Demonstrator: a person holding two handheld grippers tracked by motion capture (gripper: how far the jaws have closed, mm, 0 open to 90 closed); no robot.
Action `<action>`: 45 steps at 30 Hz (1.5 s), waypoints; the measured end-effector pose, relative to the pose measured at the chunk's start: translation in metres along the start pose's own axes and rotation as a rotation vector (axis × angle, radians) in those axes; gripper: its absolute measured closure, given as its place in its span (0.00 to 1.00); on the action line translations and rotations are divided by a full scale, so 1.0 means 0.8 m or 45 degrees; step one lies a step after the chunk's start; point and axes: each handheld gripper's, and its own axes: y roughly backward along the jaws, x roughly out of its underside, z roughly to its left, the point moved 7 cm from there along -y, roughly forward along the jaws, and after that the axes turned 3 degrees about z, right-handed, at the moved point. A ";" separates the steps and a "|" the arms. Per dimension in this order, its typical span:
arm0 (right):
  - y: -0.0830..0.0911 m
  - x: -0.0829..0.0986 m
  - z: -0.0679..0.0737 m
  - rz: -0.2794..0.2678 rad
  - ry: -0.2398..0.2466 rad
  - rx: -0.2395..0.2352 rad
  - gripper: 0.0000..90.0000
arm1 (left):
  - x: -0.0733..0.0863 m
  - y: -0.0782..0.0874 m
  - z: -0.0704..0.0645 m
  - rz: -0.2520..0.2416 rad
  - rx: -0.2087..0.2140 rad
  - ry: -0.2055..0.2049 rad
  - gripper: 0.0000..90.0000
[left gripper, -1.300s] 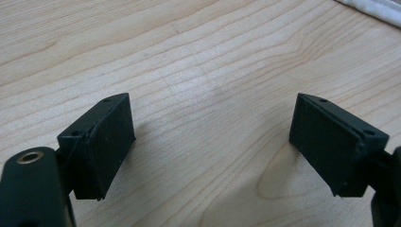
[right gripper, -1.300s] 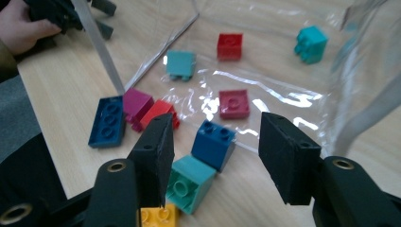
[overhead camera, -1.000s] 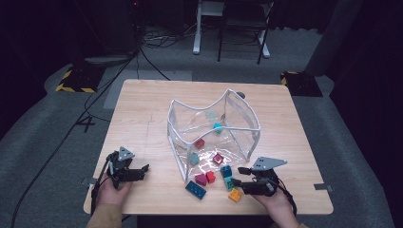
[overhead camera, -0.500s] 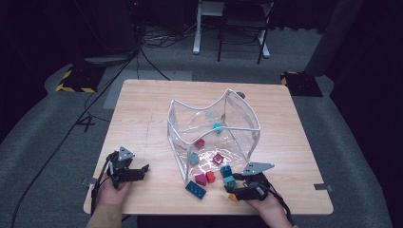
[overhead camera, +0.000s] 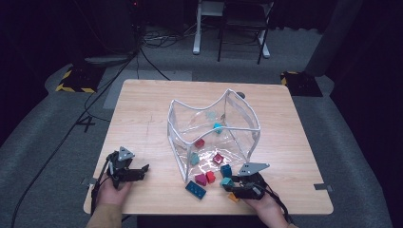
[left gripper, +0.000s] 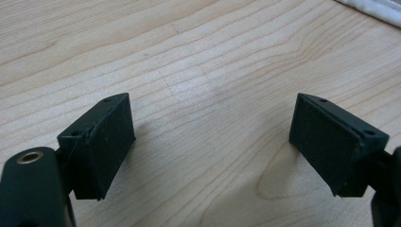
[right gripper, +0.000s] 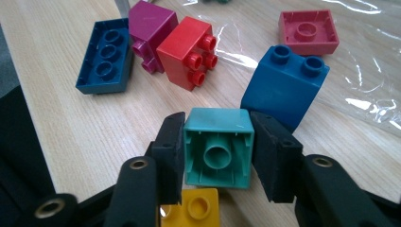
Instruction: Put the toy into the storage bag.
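Note:
In the right gripper view, my right gripper (right gripper: 216, 124) is shut on a teal brick (right gripper: 217, 146), hollow underside facing the camera, just above the table. A yellow brick (right gripper: 191, 208) lies under it. Beyond stand a blue brick (right gripper: 283, 87), a red brick (right gripper: 187, 52), a magenta brick (right gripper: 149, 23) and a flat dark-blue brick (right gripper: 104, 56). From above, the right gripper (overhead camera: 231, 186) sits at the front edge by the teal brick (overhead camera: 226, 182). My left gripper (overhead camera: 142, 170) rests at the front left, open over bare wood (left gripper: 213, 71).
A clear plastic bag (overhead camera: 256, 130) with a white rim stands open at the table's middle, its mouth toward the loose bricks. Inside lie a pink-red brick (right gripper: 308, 32) and a few more small bricks (overhead camera: 199, 142). The table's front edge (overhead camera: 157, 209) is close to both hands.
My right gripper has moved left to the loose bricks and shut on the teal brick. The left gripper has stayed where it was.

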 end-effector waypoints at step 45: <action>0.152 -0.096 -0.018 -0.225 0.035 0.018 0.66 | -0.001 0.000 0.001 0.000 -0.001 0.002 0.17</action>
